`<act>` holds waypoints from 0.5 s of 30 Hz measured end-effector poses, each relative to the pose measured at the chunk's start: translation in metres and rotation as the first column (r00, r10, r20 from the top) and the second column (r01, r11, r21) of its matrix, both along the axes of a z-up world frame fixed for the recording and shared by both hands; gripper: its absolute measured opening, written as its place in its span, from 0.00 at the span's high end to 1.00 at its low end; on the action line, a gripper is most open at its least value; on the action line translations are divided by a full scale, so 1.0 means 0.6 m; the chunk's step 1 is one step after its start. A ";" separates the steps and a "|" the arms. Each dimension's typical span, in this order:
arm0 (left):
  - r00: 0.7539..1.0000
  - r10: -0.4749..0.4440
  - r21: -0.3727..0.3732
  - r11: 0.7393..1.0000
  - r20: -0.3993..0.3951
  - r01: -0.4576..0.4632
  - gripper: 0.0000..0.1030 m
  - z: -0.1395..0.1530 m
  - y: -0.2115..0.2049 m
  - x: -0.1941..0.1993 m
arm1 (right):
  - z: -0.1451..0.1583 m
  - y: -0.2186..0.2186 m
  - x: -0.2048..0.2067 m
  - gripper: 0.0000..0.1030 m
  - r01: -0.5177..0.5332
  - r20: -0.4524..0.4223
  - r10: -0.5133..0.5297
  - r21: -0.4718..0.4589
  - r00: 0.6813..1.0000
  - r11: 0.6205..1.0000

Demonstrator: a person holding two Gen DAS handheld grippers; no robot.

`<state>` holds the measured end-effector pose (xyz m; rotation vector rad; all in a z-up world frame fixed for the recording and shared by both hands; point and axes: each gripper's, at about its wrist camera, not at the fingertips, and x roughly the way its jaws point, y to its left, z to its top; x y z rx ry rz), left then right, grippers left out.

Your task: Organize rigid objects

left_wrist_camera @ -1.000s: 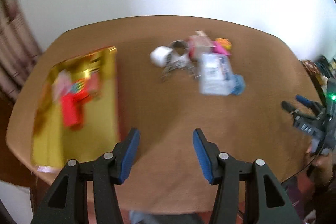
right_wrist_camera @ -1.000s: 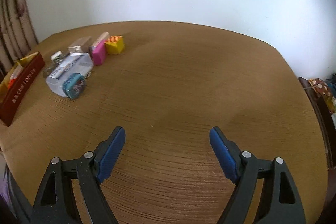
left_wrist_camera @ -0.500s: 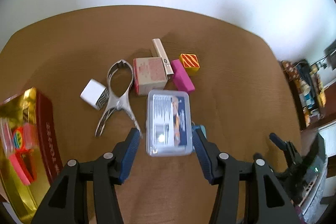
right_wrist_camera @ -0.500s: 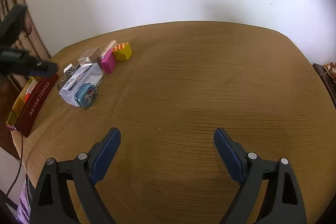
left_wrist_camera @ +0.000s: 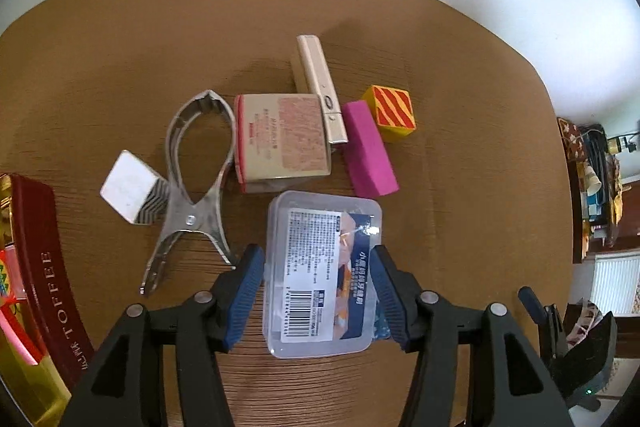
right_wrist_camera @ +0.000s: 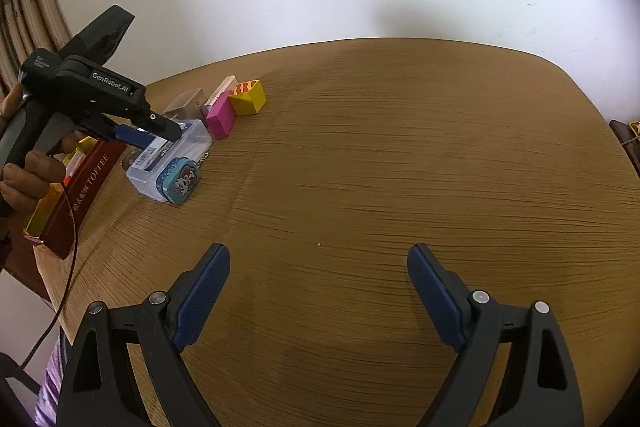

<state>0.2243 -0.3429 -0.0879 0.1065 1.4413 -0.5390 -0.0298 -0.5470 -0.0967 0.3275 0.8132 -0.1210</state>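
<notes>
My left gripper (left_wrist_camera: 316,291), jaws opening, straddles the clear plastic box (left_wrist_camera: 322,271), hiding its sides; contact unclear. My right gripper (right_wrist_camera: 318,291) gapes empty over bare table (right_wrist_camera: 400,155).

Red tin wall: the red tin (left_wrist_camera: 48,291) carries "TOFFEE" in pale capitals along its side, with small characters below it too small to read; the same word shows on it in the right wrist view (right_wrist_camera: 86,183).
Left gripper body: the left gripper (right_wrist_camera: 138,133) bears "GenRobot.AI" in white on its black housing; a smaller white marking near its rear end is too small to read.
Clear plastic box label: the clear plastic box (left_wrist_camera: 320,267) has a printed label with a barcode and dense small text, plus larger white characters on a blue panel, none legible.
Beige box: the beige box (left_wrist_camera: 284,137) shows faint small print, unreadable.
</notes>
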 end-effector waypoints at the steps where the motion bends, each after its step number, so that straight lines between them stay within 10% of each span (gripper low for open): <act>1: 1.000 -0.008 0.008 1.000 0.003 0.008 0.45 0.001 -0.004 -0.001 | 0.000 0.000 0.000 0.14 -0.001 -0.001 0.001 0.001 1.000 1.000; 11: 0.984 0.071 -0.123 0.991 0.165 -0.051 0.45 0.080 0.067 -0.070 | 0.047 0.045 0.059 0.12 -0.104 0.019 0.102 0.102 0.995 0.989; 15: 0.980 0.165 -0.211 0.968 0.114 -0.139 0.42 0.068 0.141 -0.108 | 0.068 0.119 0.112 0.05 -0.209 0.018 0.208 0.025 0.978 0.978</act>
